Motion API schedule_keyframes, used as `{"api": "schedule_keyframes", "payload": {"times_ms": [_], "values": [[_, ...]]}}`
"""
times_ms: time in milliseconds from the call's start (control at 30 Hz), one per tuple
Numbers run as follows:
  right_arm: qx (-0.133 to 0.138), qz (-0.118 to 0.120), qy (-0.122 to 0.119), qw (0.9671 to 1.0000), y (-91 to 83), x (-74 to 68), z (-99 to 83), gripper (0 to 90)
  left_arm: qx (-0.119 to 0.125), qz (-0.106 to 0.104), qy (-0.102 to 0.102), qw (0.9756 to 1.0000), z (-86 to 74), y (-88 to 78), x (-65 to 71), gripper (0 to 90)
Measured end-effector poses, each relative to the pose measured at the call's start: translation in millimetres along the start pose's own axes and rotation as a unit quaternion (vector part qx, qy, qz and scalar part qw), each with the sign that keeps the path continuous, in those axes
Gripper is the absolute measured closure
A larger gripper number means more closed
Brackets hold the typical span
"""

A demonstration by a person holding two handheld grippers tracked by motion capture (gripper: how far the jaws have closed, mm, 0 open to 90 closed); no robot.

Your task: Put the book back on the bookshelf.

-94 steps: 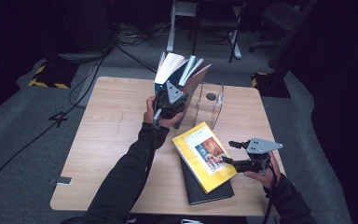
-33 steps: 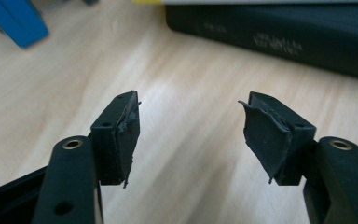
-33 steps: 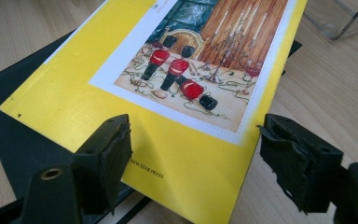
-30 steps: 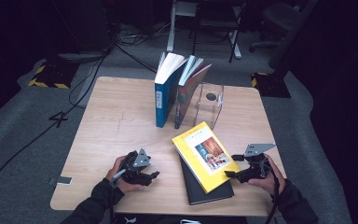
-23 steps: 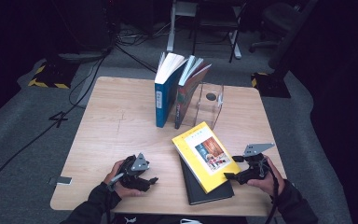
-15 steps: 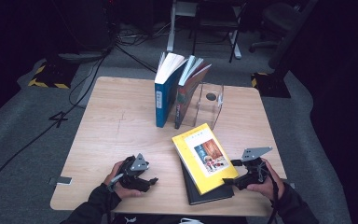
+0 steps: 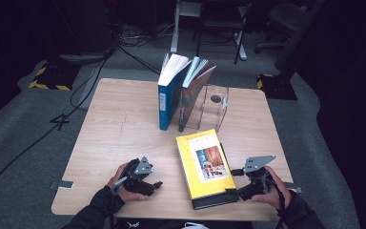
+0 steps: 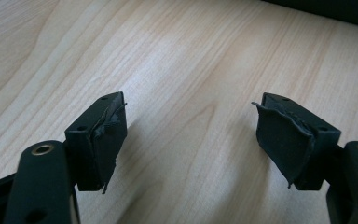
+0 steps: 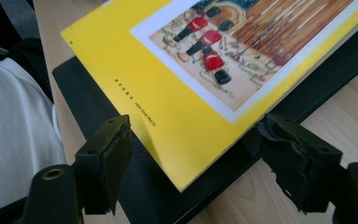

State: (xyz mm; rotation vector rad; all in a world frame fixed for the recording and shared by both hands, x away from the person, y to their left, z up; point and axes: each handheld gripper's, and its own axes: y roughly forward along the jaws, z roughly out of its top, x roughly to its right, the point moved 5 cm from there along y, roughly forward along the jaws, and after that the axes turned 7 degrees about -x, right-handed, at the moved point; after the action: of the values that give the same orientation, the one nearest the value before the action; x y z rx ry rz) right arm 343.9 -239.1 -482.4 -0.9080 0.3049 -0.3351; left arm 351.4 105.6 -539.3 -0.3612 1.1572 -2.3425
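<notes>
Yellow book (image 7: 205, 163) is seen lying flat on a black book (image 7: 215, 199), near the front edge of the tabletop (image 7: 119, 124). Right tongs (image 7: 241, 183) are held just right of the yellow book's near corner, jaws set wide and just narrowed a little. In the right gripper view the yellow book's (image 9: 191, 88) corner sits between the jaws, pads not pressed on it, black book (image 9: 163, 191) beneath. Left tongs (image 7: 153, 185) are rested on the tabletop left of the yellow book, well apart from it, jaws wide and just opened further, nothing but bare wood (image 8: 182, 70) between them. Behind the yellow book, a blue book (image 7: 167, 98) and a dark red book (image 7: 191, 95) are stood upright beside a clear stand (image 7: 215, 107).
</notes>
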Motion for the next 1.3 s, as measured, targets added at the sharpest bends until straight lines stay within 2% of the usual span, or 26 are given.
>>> {"api": "schedule_keyframes", "payload": {"times_ms": [33,133,333,400,533,600,700,933,1067,1100,1167,1233,1300], "values": [[0.007,0.003,0.001,1.0,-3.2,0.8,1.0,26.7,0.001,0.0,-0.003,1.0,0.9,0.8,-0.3,24.8],[0.014,-0.009,0.005,0.9999,-6.4,5.5,9.5,27.9,0.001,0.001,-0.004,1.0,3.9,2.9,-2.9,24.8],[-0.015,-0.015,-0.002,0.9998,6.5,16.0,22.0,27.9,0.001,0.006,-0.01,0.9999,8.7,6.4,-7.4,24.2],[-0.028,-0.016,0.003,0.9995,11.6,22.2,23.9,25.2,0.001,0.008,-0.013,0.9999,11.9,8.8,-10.2,24.0],[-0.029,0.004,0.022,0.9993,17.1,36.4,28.2,22.5,0.001,0.011,-0.017,0.9998,19.9,14.5,-14.6,24.3],[-0.041,0.022,0.032,0.9984,21.5,41.6,30.8,17.0,-0.001,0.009,-0.014,0.9999,23.6,17.7,-15.7,23.1],[-0.043,0.027,0.033,0.9982,25.3,47.4,34.2,15.3,-0.002,0.006,-0.009,0.9999,27.3,20.7,-16.8,20.9],[-0.039,0.025,0.028,0.9985,26.5,49.3,37.3,17.2,-0.001,0.007,-0.01,0.9999,36.8,27.4,-23.0,21.4],[-0.033,0.025,0.027,0.9988,26.7,48.0,38.2,19.4,0.005,0.005,-0.027,0.9996,44.6,31.4,-31.8,24.4],[-0.03,0.024,0.027,0.9989,26.3,47.6,37.9,19.7,0.011,0.011,-0.028,0.9995,46.9,32.1,-34.6,24.2],[-0.026,0.026,0.031,0.9989,25.7,47.9,37.5,21.0,0.02,0.006,-0.038,0.9991,53.7,33.7,-40.7,24.6],[-0.025,0.023,0.027,0.999,25.4,47.9,37.7,21.1,0.031,0.011,-0.051,0.9981,59.2,34.9,-46.6,25.8],[-0.025,0.024,0.026,0.9991,25.2,47.9,37.9,21.1,0.032,0.008,-0.051,0.9981,64.7,37.4,-49.6,26.3]]}}
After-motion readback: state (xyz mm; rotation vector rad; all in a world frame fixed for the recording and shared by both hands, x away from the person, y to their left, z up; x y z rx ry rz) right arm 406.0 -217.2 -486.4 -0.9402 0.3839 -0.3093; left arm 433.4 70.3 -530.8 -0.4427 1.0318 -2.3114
